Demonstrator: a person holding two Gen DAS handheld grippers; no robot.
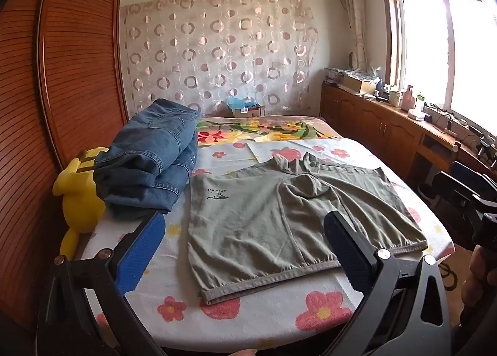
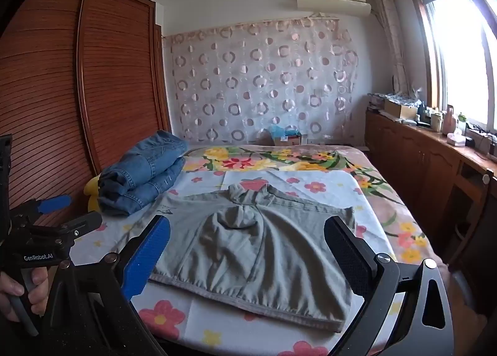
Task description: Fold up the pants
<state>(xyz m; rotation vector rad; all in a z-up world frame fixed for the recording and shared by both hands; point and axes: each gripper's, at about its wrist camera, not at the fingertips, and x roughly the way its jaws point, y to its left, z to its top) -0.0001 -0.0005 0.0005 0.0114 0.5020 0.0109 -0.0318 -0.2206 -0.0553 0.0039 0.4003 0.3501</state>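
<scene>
Grey-green pants point(image 1: 279, 213) spread flat near the front edge of the bed point(image 1: 254, 321), legs toward the cameras, waist away. Folded jeans point(image 1: 149, 166) stacked to their left, beside a yellow plush toy point(image 1: 77, 197). Left gripper point(image 1: 245, 250) above the near hem, jaws wide, holding nothing. Right gripper point(image 2: 248, 253) likewise over the hem, jaws wide and empty.

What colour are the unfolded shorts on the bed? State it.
Grey-green shorts, with a dark logo print near one leg; clearest in the left wrist view.
</scene>
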